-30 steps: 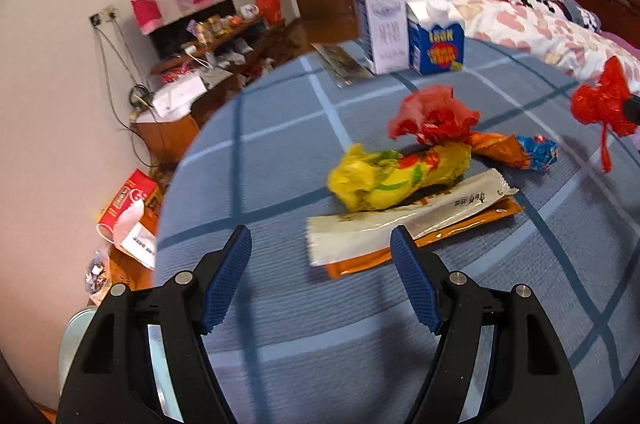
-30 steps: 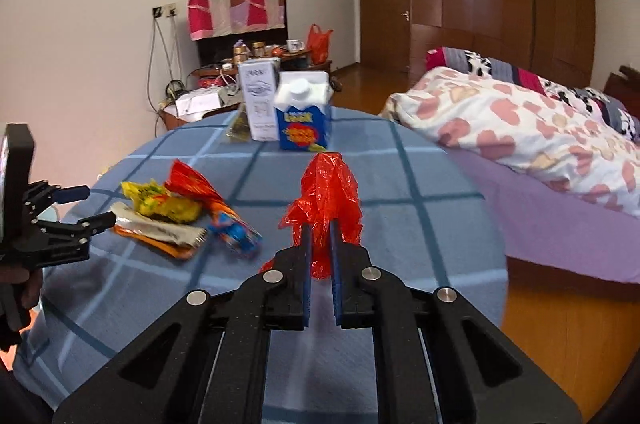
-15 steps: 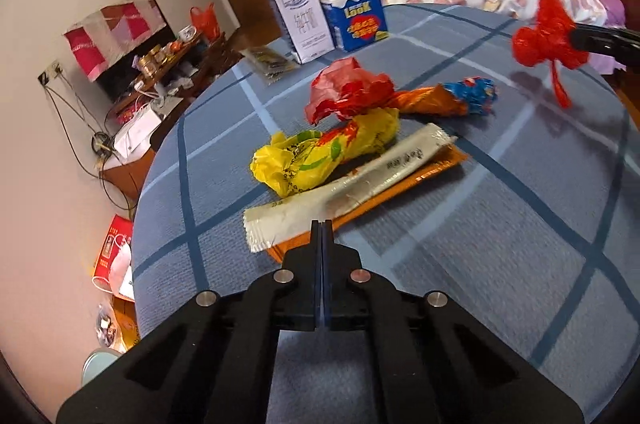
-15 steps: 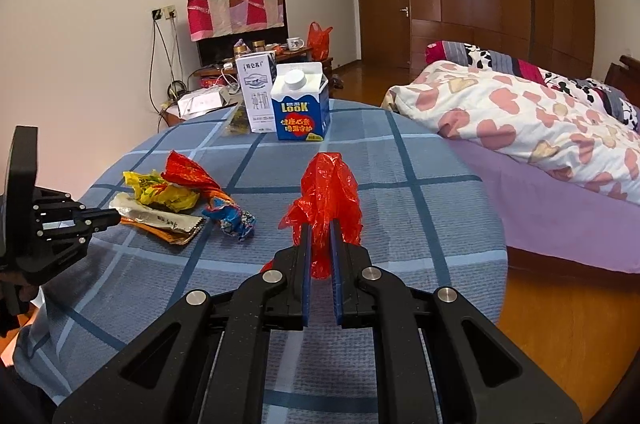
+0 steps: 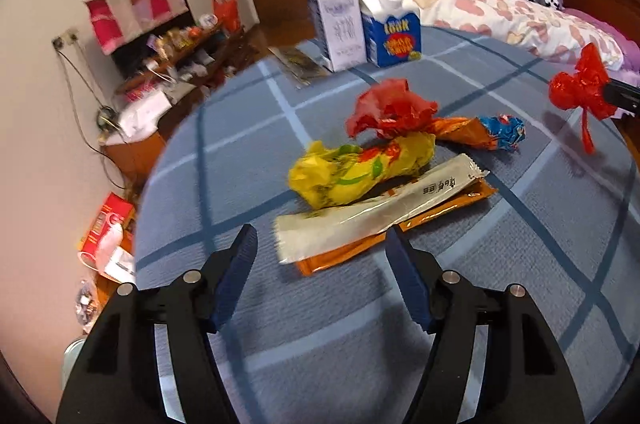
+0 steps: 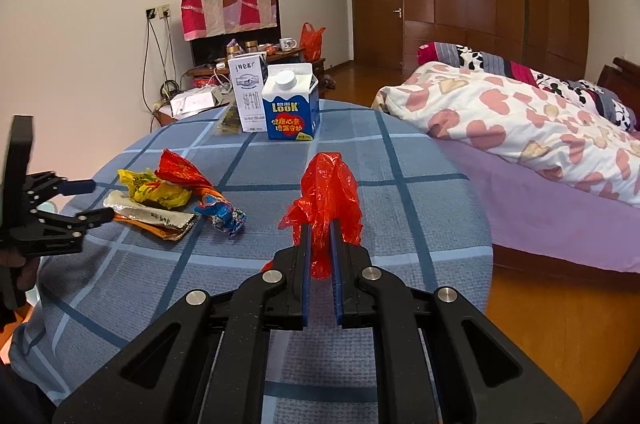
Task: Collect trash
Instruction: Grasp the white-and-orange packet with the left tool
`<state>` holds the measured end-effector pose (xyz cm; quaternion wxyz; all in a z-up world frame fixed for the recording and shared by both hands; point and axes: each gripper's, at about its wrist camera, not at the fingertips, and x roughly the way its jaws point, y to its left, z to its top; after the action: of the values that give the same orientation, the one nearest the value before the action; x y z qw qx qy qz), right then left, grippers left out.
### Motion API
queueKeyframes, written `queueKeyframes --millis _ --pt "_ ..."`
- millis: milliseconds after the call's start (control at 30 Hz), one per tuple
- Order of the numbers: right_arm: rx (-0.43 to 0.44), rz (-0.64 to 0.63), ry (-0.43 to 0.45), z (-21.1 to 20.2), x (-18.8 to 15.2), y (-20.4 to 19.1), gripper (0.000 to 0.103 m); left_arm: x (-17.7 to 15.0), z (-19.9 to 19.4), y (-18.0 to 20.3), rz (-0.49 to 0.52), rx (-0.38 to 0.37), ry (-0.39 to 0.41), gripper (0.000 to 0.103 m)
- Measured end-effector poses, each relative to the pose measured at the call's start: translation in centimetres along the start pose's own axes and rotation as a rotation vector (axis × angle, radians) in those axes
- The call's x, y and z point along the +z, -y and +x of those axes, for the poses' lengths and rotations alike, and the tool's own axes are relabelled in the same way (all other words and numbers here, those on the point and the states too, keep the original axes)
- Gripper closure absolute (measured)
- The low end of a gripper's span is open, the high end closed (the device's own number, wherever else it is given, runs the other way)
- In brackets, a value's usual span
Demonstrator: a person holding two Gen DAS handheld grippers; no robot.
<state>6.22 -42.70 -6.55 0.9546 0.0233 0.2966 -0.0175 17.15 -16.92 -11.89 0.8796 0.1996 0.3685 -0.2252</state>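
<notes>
A: Right now, what is each tool doing?

B: The left gripper hangs just short of a pile of wrappers, tilted down at it. Its jaws have just been opening and stand spread with nothing between them. Nearest, at its twelve o'clock, lies a long white foil sachet on a flat orange packet. Beyond sit a crumpled yellow plastic wrapper, a red crinkled wrapper and, toward one o'clock, an orange-and-blue twisted wrapper. The right gripper is pinching a bunched red plastic bag, raised above the round table with a blue checked cloth.

A: What could go wrong?

B: I judge the sachet lies too flat: closing jaws may skate over it, or snag the cloth. The bag is bunched, not held open, so dropping trash in looks awkward.

A: Do the views differ?

B: Yes. The right view shows a hand on the left tool at nine o'clock, plus the blue milk carton. The left view shows clutter on the floor below the table edge.
</notes>
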Motion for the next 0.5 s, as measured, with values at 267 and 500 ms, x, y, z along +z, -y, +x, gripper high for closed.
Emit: queueKeyframes --millis 267,500 --pt "0.026 -0.008 -0.011 0.4 -0.5 -0.9 0.093 0.0 0.8 2.1 0.145 -0.007 -0.028 0.090" --pt "0.035 -0.010 -0.005 0.1 -0.6 -1.2 0.093 -1.1 -2.2 1.0 0.135 -0.007 0.005 0.094"
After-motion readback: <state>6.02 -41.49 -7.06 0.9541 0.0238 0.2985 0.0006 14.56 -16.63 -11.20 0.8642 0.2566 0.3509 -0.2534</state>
